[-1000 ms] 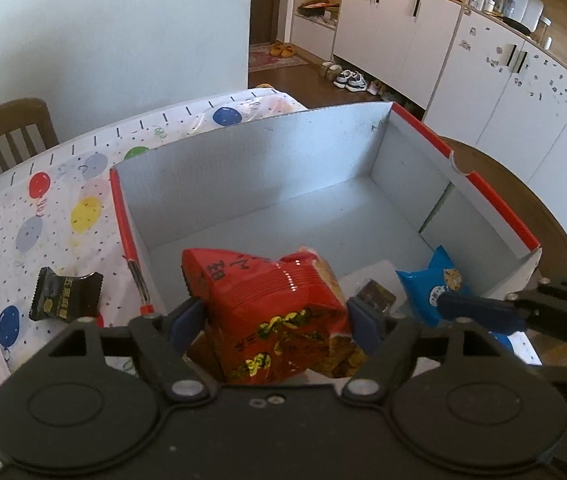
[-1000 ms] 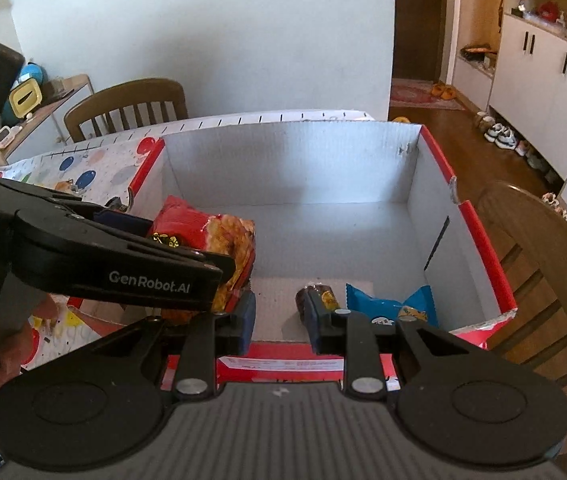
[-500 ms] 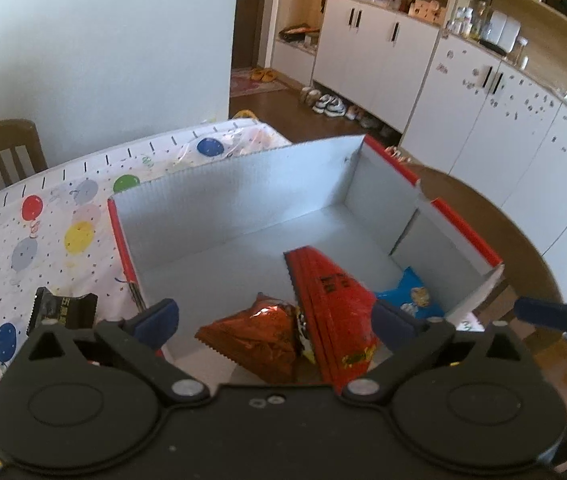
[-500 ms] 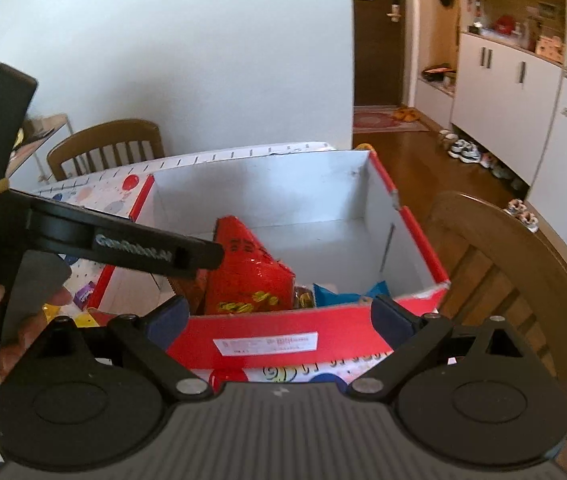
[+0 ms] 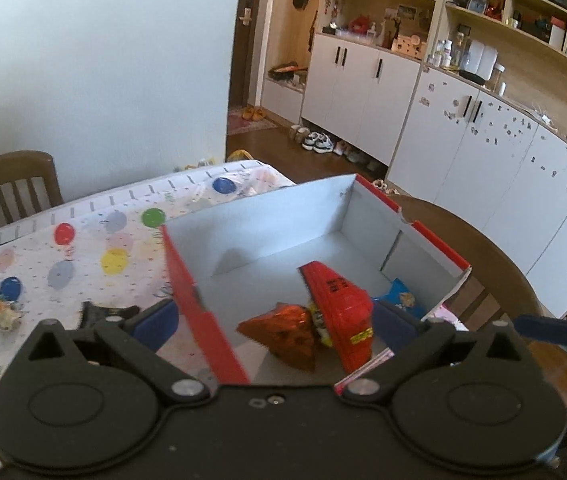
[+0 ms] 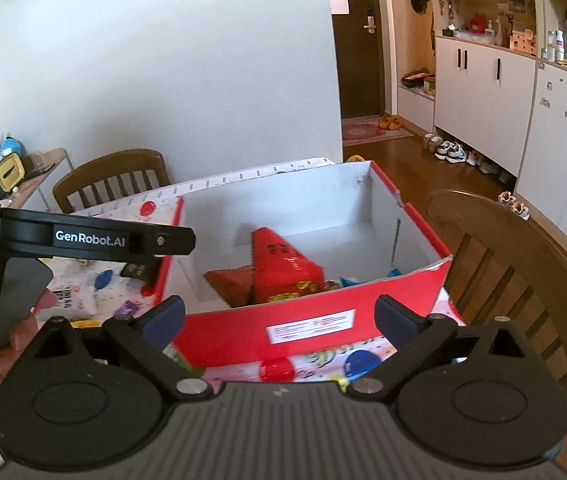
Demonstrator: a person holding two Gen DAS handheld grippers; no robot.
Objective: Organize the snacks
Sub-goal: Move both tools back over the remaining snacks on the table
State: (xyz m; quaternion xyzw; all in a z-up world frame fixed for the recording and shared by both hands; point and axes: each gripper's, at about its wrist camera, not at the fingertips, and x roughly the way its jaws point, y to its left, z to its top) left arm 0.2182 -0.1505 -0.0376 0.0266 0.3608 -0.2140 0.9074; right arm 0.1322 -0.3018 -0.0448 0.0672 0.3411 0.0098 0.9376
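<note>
Balloon-print tablecloth (image 5: 83, 248) carries red cardboard box (image 6: 311, 330). Inside it: red snack bag (image 5: 339, 308), orange packet (image 5: 283, 332), blue packet (image 5: 401, 300). Left gripper (image 5: 275, 322) and right gripper (image 6: 281, 318) both spread wide, right just opened further, nothing between jaws.

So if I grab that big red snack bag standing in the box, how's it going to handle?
The red bag looks puffy and crinkly, so it would likely give and feel light. It stands on end, leaning against the orange bag, so a nudge could tip it. Its glossy film may be slippery.
</note>
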